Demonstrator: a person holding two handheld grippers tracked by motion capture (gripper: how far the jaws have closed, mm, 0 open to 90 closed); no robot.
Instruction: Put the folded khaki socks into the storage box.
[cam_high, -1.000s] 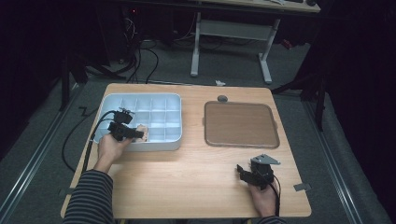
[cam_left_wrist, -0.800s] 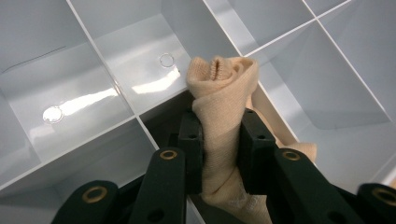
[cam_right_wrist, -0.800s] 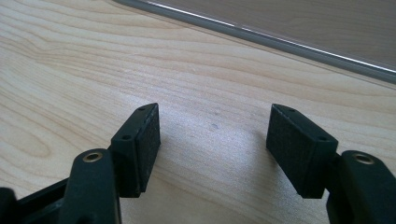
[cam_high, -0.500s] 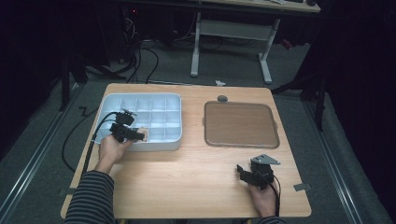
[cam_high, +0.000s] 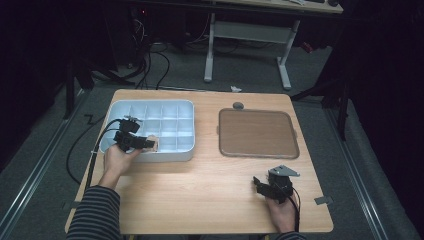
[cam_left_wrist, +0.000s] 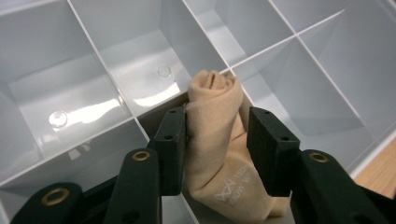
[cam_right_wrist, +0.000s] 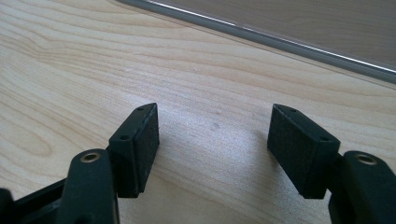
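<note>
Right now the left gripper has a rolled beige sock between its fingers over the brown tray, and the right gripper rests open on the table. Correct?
Not quite. The rolled beige sock between the left gripper fingers is over the compartmented blue-grey organiser box, not the brown tray; the left gripper view shows its dividers. The right gripper does rest open on the table.

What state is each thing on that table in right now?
Sock: rolled up, standing in a front compartment of the organizer, between the left gripper's jaws.
Left gripper: jaws have just been opening; one pad touches the sock, the other is apart.
Right gripper: open, nothing between its jaws, low over the table.
Organizer: open-topped, its other compartments look bare.
Brown tray: flat, nothing on it.
</note>
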